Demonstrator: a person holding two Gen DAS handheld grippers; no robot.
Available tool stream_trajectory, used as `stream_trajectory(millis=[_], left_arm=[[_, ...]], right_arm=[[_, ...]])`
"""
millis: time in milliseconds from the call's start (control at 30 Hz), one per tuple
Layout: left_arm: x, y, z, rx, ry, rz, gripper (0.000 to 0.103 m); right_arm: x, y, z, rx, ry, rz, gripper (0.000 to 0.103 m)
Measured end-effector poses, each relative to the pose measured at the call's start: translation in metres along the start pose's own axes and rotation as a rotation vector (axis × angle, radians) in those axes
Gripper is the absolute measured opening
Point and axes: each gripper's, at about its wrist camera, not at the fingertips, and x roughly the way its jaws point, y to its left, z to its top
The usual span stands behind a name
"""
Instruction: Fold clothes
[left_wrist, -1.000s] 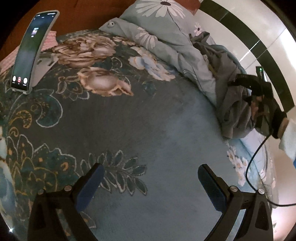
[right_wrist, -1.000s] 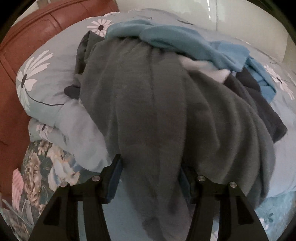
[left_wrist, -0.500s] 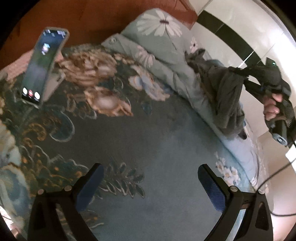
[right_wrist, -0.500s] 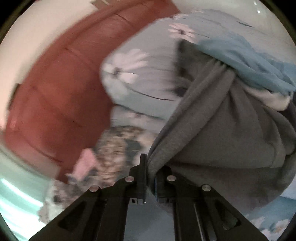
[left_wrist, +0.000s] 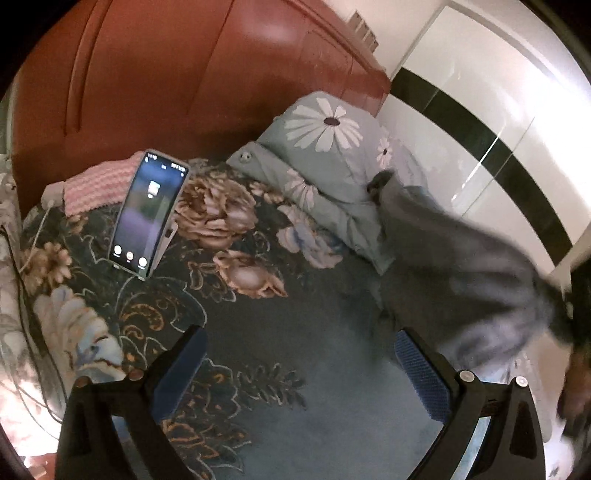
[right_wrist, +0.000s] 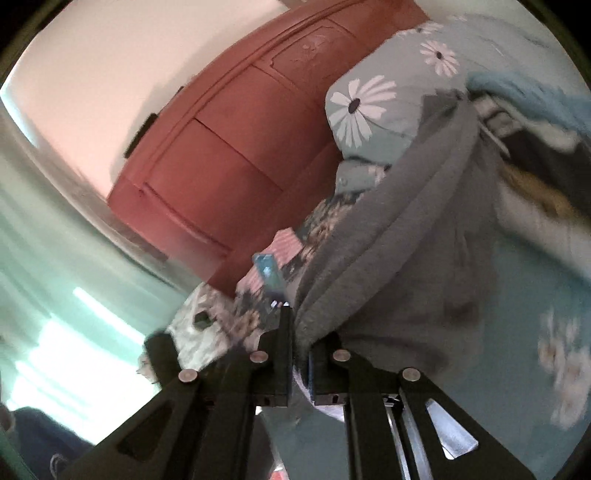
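- At the right side of the bed (left_wrist: 295, 398), beside the daisy-print pillow (left_wrist: 325, 136), a grey garment (left_wrist: 461, 266) is stretched from the pillow toward the near right corner, blurred by motion.
- The right gripper (right_wrist: 301, 347) has its jaws drawn narrow and pinched on a gathered edge of that garment; the cloth fans out from the grip up toward a heap of blue, white and dark clothes (right_wrist: 524, 110) behind it.
- The left gripper (left_wrist: 299, 365) stands wide with nothing between its jaws, hovering over the bare floral blanket in the bed's middle.
- The garment's long axis runs from the pillow down to the right gripper, so it lies to the right of the left gripper and ahead of it; the free far end is the part the left gripper would have to reach across for.
- A phone (left_wrist: 149, 210) on a stand sits near the headboard (left_wrist: 184, 74), left of centre, well apart from the garment.
- Judged from this, the garment hangs unfolded and is not spread flat anywhere.
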Motion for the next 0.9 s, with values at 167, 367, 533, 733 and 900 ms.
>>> stream_trajectory(millis=[167,367,533,733,900], left_arm=[[-0.012,-0.030,-0.005,0.067,0.004,-0.022,0.103],[-0.011,-0.077,-0.019,0.162,0.046,-0.071,0.103],[0.004,-0.110,-0.033,0.227,0.104,-0.093,0.103],[0.030,-0.143,-0.059,0.305,0.196,-0.096,0.103],[0.048,-0.165,-0.075,0.362,0.255,-0.090,0.103]], right_arm=[[-0.085,-0.020,-0.056,0.160,-0.178,0.077,0.006],[-0.189,-0.037,-0.115,0.253,-0.394,0.048,0.006],[-0.276,-0.051,-0.164,0.329,-0.574,0.023,0.006],[-0.349,-0.087,-0.225,0.476,-0.772,-0.067,0.006],[-0.389,-0.122,-0.271,0.615,-0.899,-0.182,0.006]])
